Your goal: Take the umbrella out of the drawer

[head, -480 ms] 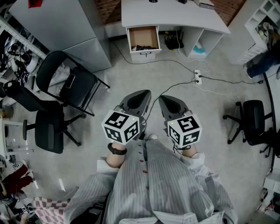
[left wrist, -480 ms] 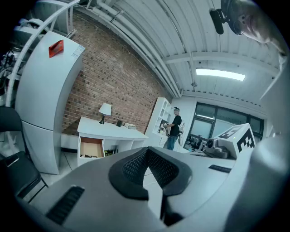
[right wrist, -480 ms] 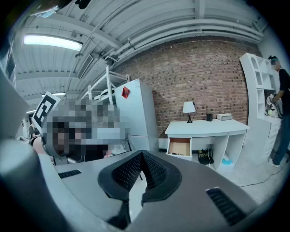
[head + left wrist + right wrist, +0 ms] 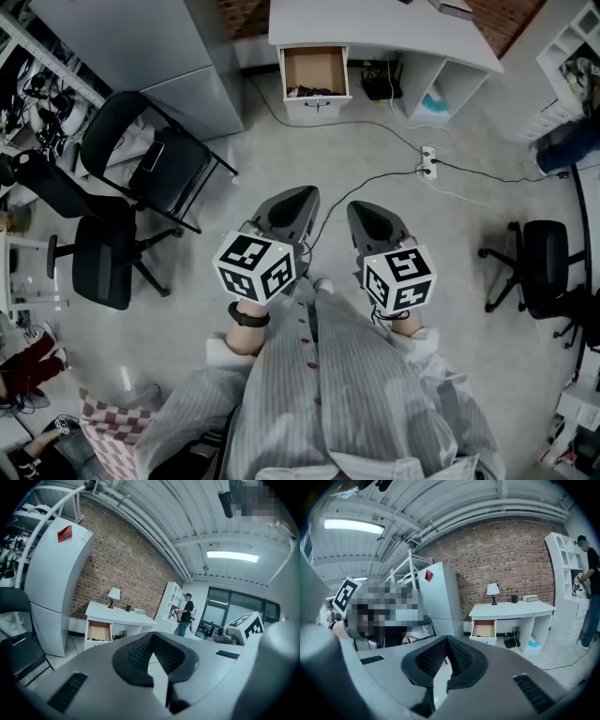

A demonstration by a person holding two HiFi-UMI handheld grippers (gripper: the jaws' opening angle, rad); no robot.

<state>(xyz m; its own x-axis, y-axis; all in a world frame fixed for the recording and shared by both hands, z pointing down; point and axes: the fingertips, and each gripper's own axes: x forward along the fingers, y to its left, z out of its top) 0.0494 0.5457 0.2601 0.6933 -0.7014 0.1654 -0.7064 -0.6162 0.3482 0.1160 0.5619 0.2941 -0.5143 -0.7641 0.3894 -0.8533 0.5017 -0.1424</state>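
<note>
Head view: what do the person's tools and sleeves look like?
The left tool and right tool are grey shells with black ribbed pads. Each carries a white cube with black square markers. The person wears a grey striped shirt, red buttons, a dark wristband.

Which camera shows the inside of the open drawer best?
The head view: it looks down into the drawer, showing its brown bottom and dark items at its front end. The left and right gripper views see it from afar and nearly level: open, brown inside, contents barely visible.
</note>
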